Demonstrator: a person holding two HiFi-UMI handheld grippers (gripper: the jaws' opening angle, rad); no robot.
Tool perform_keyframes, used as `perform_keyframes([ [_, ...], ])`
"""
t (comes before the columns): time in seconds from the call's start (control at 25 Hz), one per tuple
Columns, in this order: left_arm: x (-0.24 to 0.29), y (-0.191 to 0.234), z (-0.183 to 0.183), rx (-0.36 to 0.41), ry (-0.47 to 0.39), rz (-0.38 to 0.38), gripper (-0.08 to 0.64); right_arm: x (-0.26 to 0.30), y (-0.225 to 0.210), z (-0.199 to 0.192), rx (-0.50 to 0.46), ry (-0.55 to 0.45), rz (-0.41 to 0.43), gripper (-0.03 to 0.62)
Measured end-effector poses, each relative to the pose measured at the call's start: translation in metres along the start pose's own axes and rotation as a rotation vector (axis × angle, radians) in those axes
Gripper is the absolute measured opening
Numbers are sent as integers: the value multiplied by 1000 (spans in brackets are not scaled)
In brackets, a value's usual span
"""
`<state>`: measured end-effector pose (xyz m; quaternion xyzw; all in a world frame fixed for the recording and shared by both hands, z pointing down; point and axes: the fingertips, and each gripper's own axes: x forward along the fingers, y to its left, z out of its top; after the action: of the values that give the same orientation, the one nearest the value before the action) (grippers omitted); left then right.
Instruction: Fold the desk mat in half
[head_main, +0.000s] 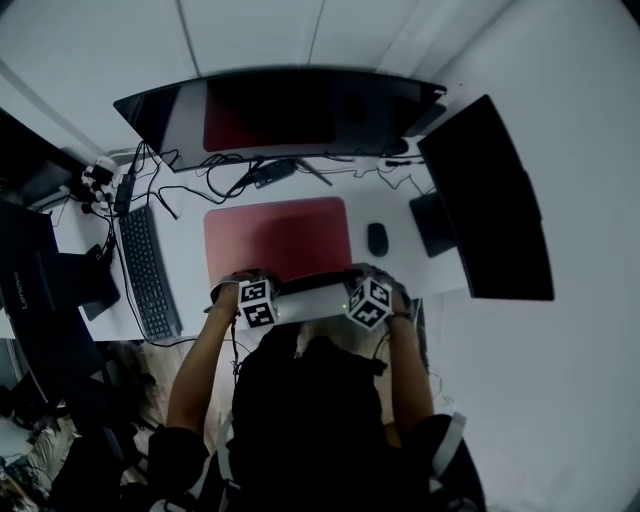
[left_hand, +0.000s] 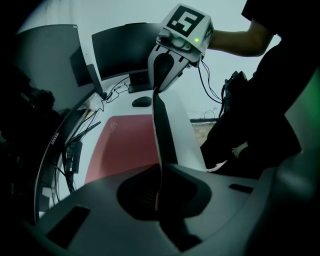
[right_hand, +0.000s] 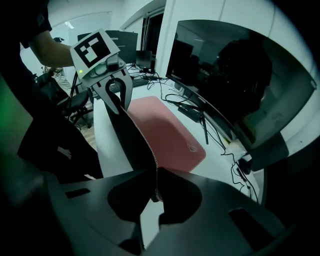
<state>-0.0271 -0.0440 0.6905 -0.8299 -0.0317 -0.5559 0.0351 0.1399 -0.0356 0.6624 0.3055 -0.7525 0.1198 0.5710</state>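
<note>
1. Head view has the left gripper (head_main: 250, 292) and the right gripper (head_main: 366, 292) side by side at 6 o'clock of the red rectangular fabric desk mat (head_main: 277, 238). Each is clamped tight on the mat's near edge, one toward each near corner, so the edge lifts level and taut
2. That near strip is peeled off the surface, with its dark underside stretched between the two grippers. The rest of the mat lies flat, running away to 12 o'clock, so I'd judge the fold is at its start
3. The glossy white desk (head_main: 190, 215) is crowded. A slim black keyboard (head_main: 147, 272) lies at 9 o'clock of the mat and a black mouse (head_main: 377, 239) at 3 o'clock. A wide curved black monitor (head_main: 280, 110) and loose black cables (head_main: 225, 175) sit at 12 o'clock
4. A second dark monitor (head_main: 490, 200) stands further out at 3 o'clock, and the walls around are plain white
</note>
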Motion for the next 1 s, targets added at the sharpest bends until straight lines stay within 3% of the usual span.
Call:
perform_keyframes([
  [0.24, -2, 11, 2, 20, -5, -42, 21, 0, -11, 6, 44, 3, -28, 20],
  [0.44, -3, 25, 2, 25, -7, -10, 21, 4, -18, 10, 52, -10, -43, 20],
  [1.0, 2, 72, 0, -18, -7, -18, 21, 23, -56, 25, 44, -22, -38, 20],
])
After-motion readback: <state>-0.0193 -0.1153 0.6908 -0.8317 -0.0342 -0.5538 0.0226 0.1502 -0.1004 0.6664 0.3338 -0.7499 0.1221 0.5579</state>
